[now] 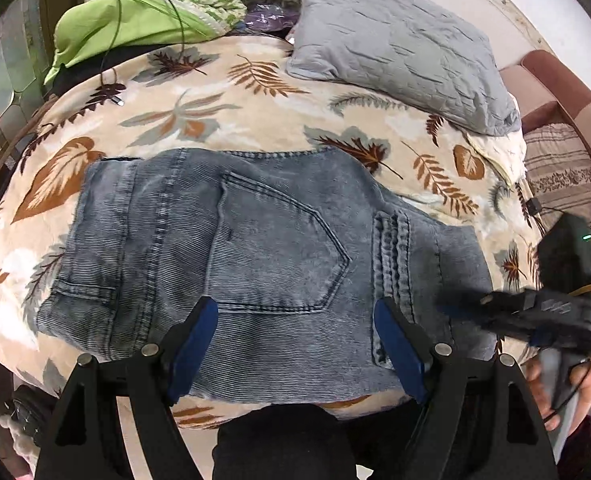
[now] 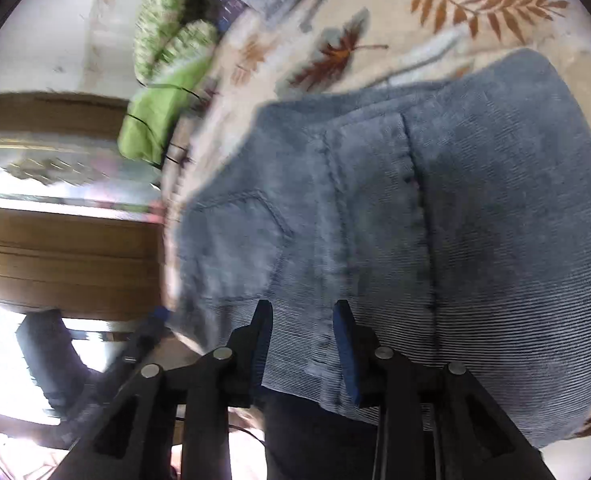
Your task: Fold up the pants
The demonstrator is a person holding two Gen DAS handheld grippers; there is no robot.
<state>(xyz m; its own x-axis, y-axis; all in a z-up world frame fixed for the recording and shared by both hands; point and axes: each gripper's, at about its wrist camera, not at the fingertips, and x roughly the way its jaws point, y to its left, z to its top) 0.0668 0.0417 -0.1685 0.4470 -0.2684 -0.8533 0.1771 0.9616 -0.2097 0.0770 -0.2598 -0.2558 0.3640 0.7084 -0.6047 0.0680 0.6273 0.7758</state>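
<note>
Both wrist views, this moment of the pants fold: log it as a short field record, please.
surface: bed with leaf-print cover
pants: grey-blue jeans, folded into a compact rectangle, lying flat, back pocket facing up
left gripper: open, over the near edge of the jeans, holding nothing
right gripper: open with a narrower gap, blurred, at the jeans' edge; contact unclear
other items: grey pillow beyond the jeans, green clothing at the back
fold state: looks largely done

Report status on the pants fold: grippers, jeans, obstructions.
Left hand-held gripper open above the folded jeans, holding nothing. Right hand-held gripper partly open at the jeans' near edge, no grip. Grey pillow well beyond, nothing in the way.
</note>
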